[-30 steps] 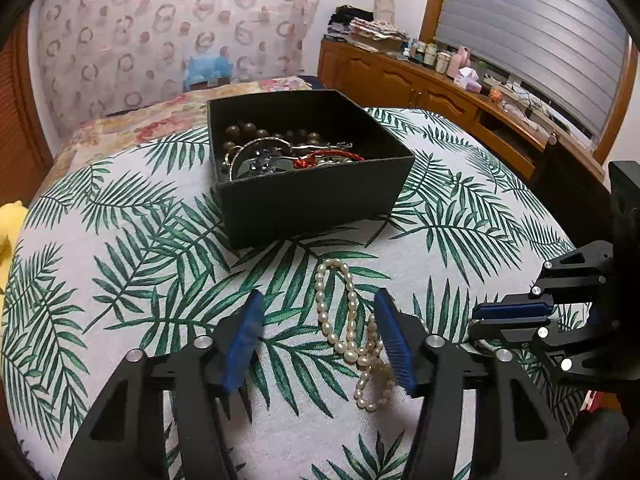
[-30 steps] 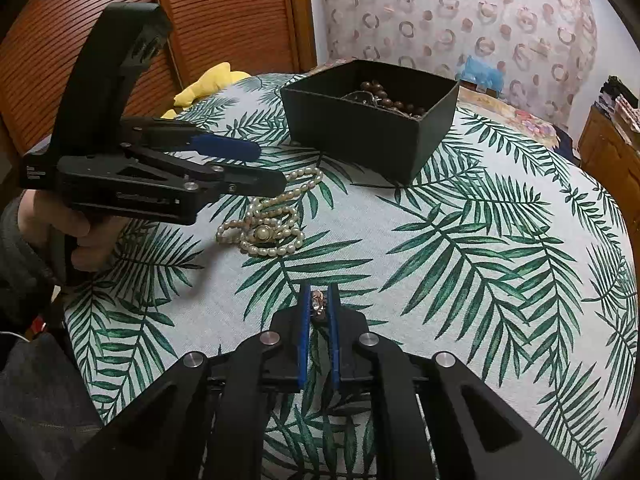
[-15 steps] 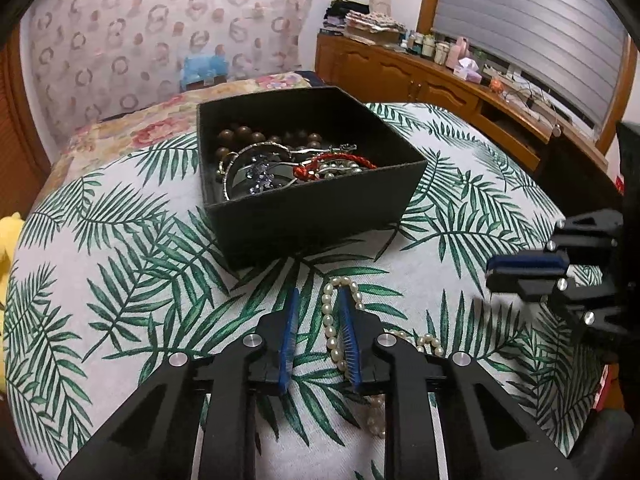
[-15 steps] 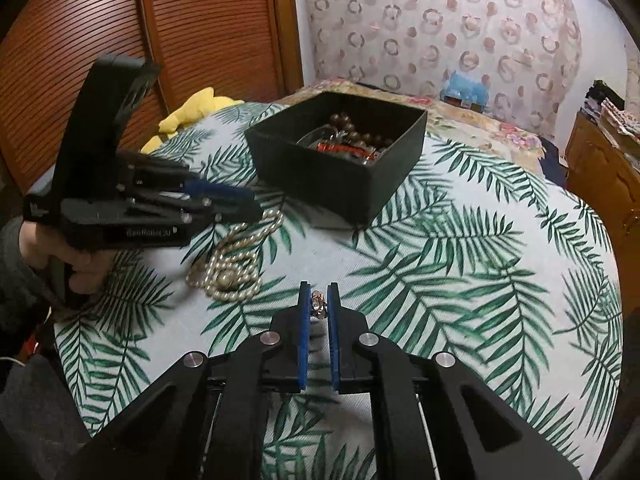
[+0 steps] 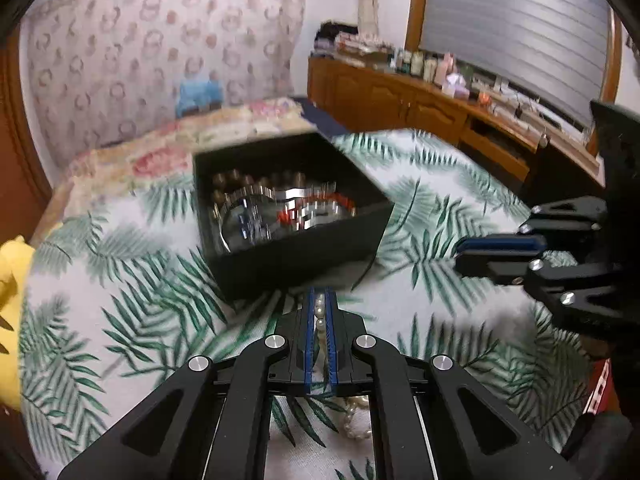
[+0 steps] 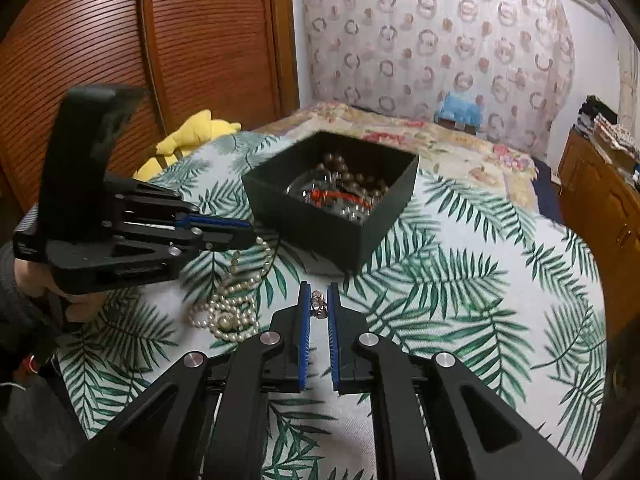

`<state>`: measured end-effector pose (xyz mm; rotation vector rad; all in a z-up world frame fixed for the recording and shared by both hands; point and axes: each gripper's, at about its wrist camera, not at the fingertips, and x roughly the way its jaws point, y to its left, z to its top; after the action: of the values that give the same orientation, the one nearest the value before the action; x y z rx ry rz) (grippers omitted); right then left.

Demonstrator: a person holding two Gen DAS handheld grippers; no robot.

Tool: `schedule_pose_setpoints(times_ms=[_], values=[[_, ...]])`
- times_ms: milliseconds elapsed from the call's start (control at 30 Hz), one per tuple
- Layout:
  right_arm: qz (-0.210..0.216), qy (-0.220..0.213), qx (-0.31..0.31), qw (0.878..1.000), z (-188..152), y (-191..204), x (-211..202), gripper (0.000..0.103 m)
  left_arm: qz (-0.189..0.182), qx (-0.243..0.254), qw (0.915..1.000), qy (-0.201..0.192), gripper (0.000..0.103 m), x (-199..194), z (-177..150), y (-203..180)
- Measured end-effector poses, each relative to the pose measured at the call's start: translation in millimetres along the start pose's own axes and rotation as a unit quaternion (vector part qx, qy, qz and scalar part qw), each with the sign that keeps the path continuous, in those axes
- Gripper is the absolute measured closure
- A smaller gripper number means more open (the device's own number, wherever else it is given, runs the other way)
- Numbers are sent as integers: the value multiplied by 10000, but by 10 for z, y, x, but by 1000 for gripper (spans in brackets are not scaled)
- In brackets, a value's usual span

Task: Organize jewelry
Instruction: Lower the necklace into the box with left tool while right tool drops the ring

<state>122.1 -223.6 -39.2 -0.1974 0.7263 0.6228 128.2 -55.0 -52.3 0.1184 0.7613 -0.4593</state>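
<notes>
Left wrist view: your left hand-held gripper (image 5: 319,320) has just been closing and now pinches the white pearl bead necklace (image 5: 320,312); its loose end trails on the palm-leaf bedspread (image 5: 120,280) beneath. The open black square box (image 5: 288,216) sits just ahead; blur smears its contents.

Right wrist view: your right hand-held gripper (image 6: 319,308) is nearly closed on a small metallic trinket (image 6: 318,305), too small to identify. Next, carry both forward over the box.
</notes>
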Motion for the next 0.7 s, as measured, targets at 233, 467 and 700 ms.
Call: schedule_pose_setpoints(times_ms=[233, 467, 700], values=[[-109, -317, -111, 9994, 204, 50, -170, 94, 98, 15, 9977, -667, 99, -477, 316, -41], [-171, -557, -187, 9981, 431, 42, -259, 94, 191, 121, 9932, -1140, 99, -825, 639, -59], [-165, -567, -199, 9981, 601, -49, -190, 94, 212, 114, 9891, -1455, 99, -1043, 908, -9]])
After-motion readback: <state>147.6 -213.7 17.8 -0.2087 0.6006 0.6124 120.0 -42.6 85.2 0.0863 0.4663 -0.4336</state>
